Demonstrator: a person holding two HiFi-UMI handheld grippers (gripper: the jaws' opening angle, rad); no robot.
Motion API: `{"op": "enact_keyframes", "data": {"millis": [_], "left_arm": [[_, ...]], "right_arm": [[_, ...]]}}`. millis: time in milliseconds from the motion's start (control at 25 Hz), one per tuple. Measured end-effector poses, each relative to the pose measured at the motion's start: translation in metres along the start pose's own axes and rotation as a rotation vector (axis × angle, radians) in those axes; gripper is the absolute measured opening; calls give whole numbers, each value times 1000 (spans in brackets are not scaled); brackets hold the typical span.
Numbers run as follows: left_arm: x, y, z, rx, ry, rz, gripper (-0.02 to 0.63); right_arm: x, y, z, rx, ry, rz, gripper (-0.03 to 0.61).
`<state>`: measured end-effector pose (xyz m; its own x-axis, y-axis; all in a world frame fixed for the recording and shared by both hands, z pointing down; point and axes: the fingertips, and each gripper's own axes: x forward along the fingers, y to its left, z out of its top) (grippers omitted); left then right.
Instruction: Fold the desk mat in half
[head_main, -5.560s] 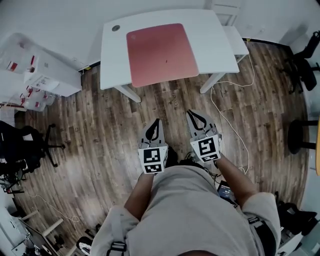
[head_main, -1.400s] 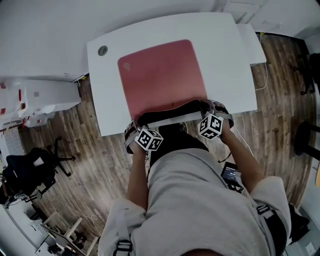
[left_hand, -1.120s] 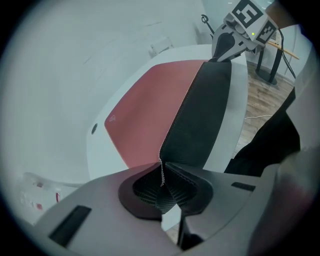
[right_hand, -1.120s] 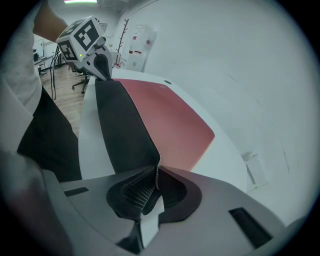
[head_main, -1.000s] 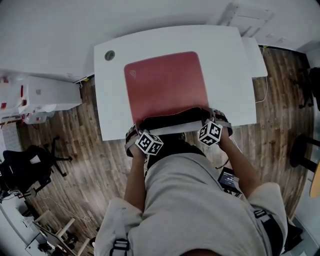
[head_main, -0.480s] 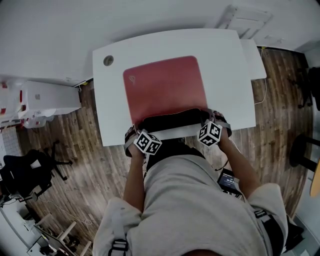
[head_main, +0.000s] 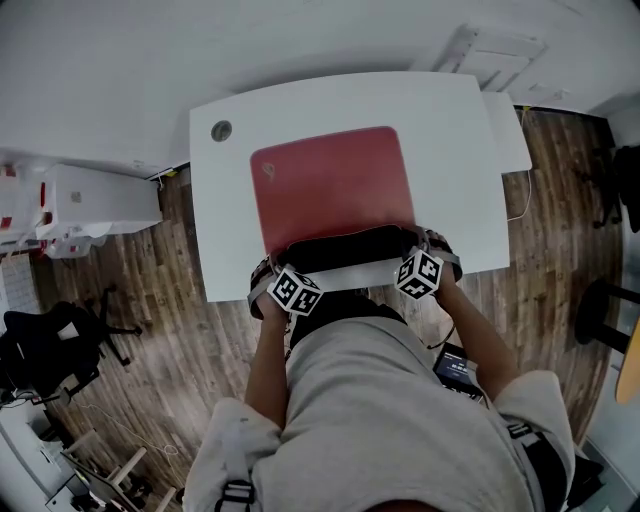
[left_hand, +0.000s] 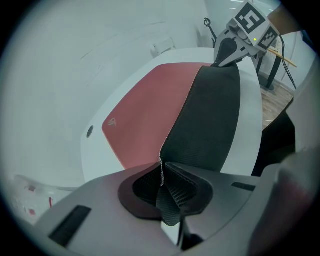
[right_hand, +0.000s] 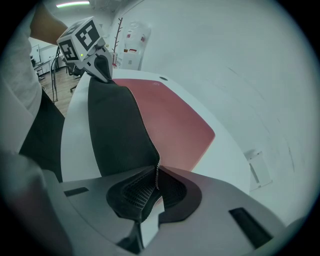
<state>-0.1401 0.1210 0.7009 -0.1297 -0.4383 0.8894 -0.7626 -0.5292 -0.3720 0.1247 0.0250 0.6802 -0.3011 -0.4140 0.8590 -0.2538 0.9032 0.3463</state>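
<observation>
While the desk mat (head_main: 330, 185) lies red face up on the white table (head_main: 450, 130), its near edge is lifted and curled back, so the black underside (head_main: 345, 248) shows as a band across the front. At the left, my left gripper (head_main: 275, 262) is clenched on the mat's near left corner: in the left gripper view the fingers (left_hand: 95, 215) pinch the textured black corner, and its stitched edge stands upright between them. Beyond that corner the flat red part carries a small logo (left_hand: 111, 121) at its far left, and a round cable hole (head_main: 221, 130) sits in the table just past it. The raised black strip runs from my left gripper across to my right one, with a bare white margin of table showing in front of it. At the right, my right gripper (head_main: 428, 243) is closed in the same way on the near right corner; the right gripper view shows its fingers (right_hand: 225, 200) grasping the black fabric at the stitched edge.
</observation>
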Motion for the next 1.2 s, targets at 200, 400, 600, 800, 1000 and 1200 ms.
{"op": "enact_keyframes", "data": {"millis": [200,400,600,800,1000,1200], "left_arm": [[3,3,1,-18,-10,-16,29],[4,4,2,-39,-12,-31,29],[7,11,4,-52,-14,-38,29],[8,14,6,-54,-12,-30,29],[11,19,8,-60,-13,-30,29],[14,24,12,-55,1,-44,29]], "right_arm": [[2,-2,3,-1,8,-14,51],[3,-2,2,13,15,1,51],[7,-9,7,11,24,10,51],[9,-12,10,2,23,10,51],[13,-17,14,-6,19,10,51],[15,-22,16,-1,14,18,51]]}}
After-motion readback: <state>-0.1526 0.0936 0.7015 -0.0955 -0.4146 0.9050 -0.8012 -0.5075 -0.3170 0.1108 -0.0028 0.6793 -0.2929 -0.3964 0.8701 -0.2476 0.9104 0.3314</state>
